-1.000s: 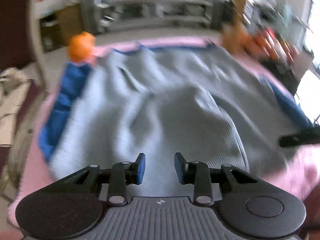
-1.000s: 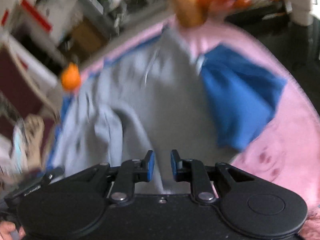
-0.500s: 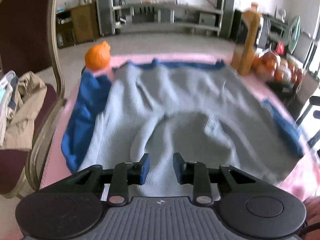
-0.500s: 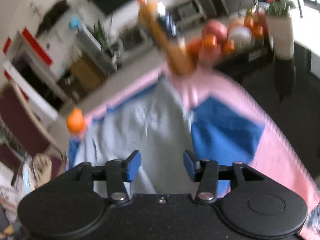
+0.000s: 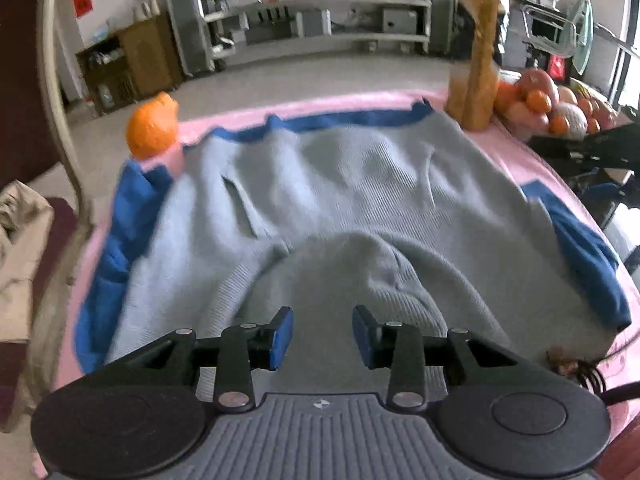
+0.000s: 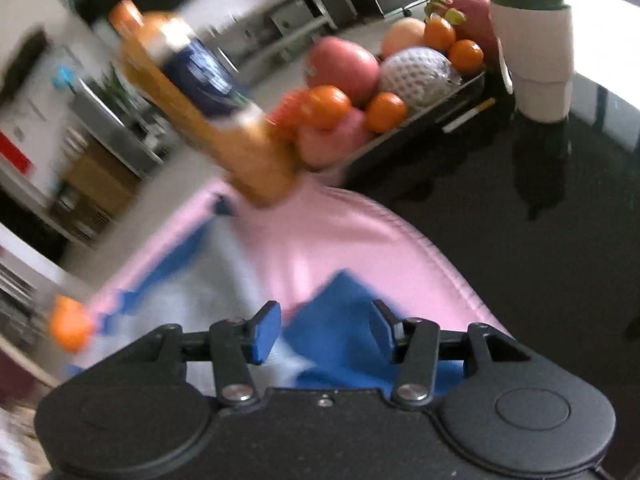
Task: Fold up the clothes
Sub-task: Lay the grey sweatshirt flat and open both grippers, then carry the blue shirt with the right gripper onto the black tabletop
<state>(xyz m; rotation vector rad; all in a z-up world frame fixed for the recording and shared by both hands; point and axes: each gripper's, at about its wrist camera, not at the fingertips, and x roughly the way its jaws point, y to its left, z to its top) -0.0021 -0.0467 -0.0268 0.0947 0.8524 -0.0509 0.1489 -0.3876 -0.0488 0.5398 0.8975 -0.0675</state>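
While both tools stand open and empty, the grey sweater [image 5: 340, 200] lies spread on the pink-covered bench [image 5: 320, 106].

Seen from the left wrist, the left tool [image 5: 322, 338] fills the bottom centre of the frame, its blue-padded fingers apart above a raised hump of the sweater's near edge. Under the sweater a blue garment [image 5: 120, 240] shows along the left side, the top edge and the right side. An orange fruit [image 5: 152, 130] sits at the upper left corner of the pink cover, and a tall orange bottle [image 5: 474, 60] stands at the upper right, just beside a tray of fruit [image 5: 552, 108]. From the right wrist, much blurred, the right tool [image 6: 326, 334] has its fingers wide apart over the blue garment's corner at lower centre; a white plant pot [image 6: 534, 44] stands at the upper right.
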